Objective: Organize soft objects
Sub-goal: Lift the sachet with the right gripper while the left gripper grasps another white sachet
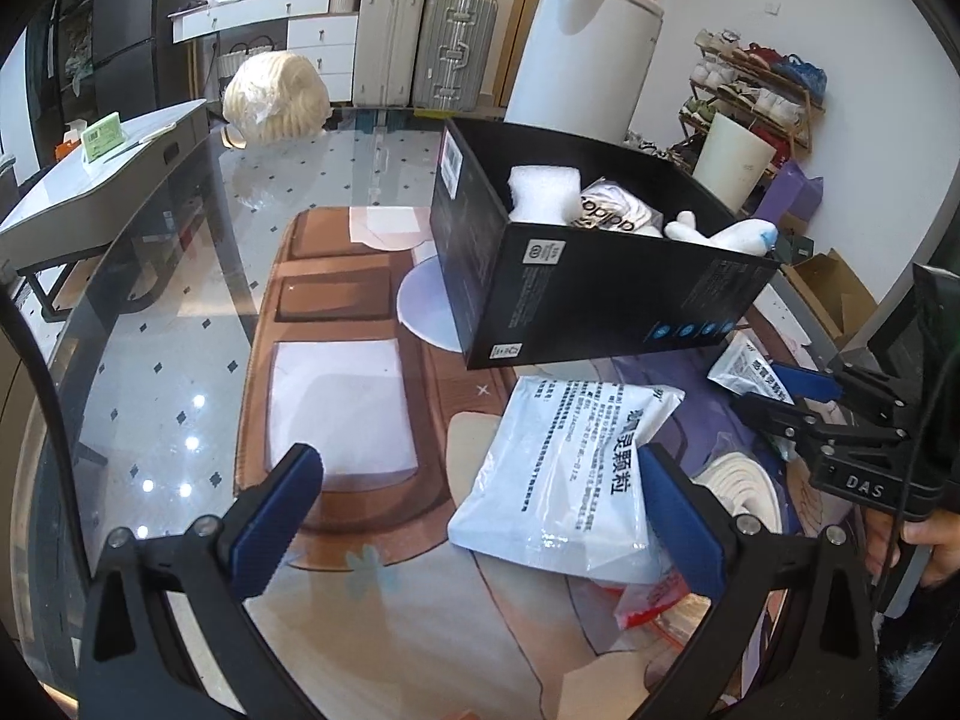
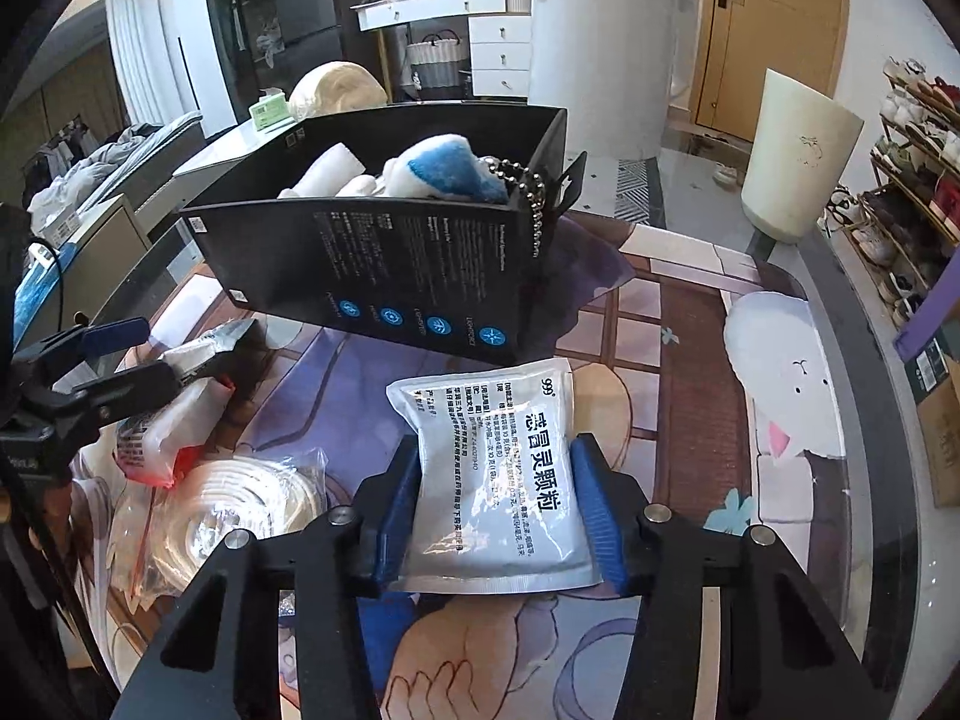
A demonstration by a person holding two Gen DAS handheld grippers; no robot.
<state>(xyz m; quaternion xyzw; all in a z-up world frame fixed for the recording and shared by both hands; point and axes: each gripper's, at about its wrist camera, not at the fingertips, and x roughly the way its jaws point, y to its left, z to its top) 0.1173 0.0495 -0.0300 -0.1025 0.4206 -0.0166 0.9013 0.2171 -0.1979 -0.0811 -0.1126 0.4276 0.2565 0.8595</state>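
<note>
A black box (image 1: pixel 600 294) (image 2: pixel 384 276) stands on the glass table and holds white foam (image 1: pixel 543 192), a white cloth and a blue-white plush (image 2: pixel 447 171). My right gripper (image 2: pixel 501 513) is shut on a white medicine pouch (image 2: pixel 501 474), held just in front of the box; it also shows at the right of the left wrist view (image 1: pixel 744 369). My left gripper (image 1: pixel 480 516) is open and empty, with a larger white pouch (image 1: pixel 570 480) lying by its right finger. The left gripper also shows in the right wrist view (image 2: pixel 129 354).
A bagged coil of white rope (image 2: pixel 240 510) (image 1: pixel 747 489) and a red-white bag (image 2: pixel 162 438) lie on the table left of the held pouch. A white bin (image 2: pixel 798 162) and shoe rack (image 2: pixel 912 180) stand beyond the table's right edge.
</note>
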